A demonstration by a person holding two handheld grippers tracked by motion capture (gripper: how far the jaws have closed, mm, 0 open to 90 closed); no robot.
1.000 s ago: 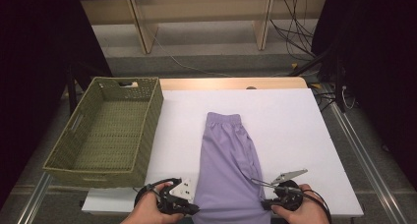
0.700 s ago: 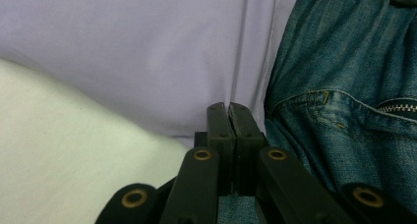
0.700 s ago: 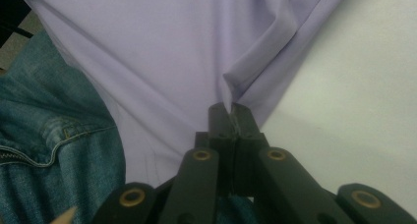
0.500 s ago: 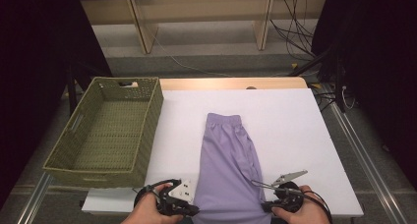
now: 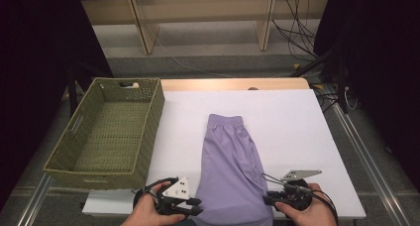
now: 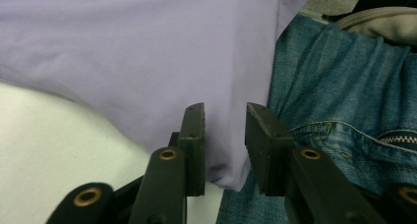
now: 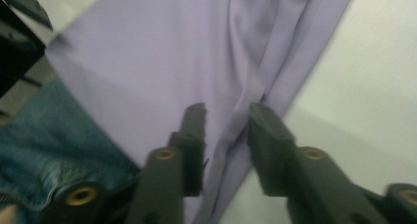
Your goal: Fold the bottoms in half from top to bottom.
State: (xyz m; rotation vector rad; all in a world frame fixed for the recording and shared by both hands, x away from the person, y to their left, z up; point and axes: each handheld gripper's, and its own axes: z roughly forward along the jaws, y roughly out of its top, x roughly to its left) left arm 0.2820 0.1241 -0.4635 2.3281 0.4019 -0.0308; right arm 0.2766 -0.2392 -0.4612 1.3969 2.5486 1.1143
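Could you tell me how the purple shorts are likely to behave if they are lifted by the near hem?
The purple shorts would probably hang limp: the thin fabric lies flat on the table with soft folds. They look light. The smooth cloth may slip from the jaws, which have just been opening with fabric between them.

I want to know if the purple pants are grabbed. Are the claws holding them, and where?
Not now. Both grippers' jaws have just been opening, with the purple garment's near edge loose between the left gripper and right gripper.
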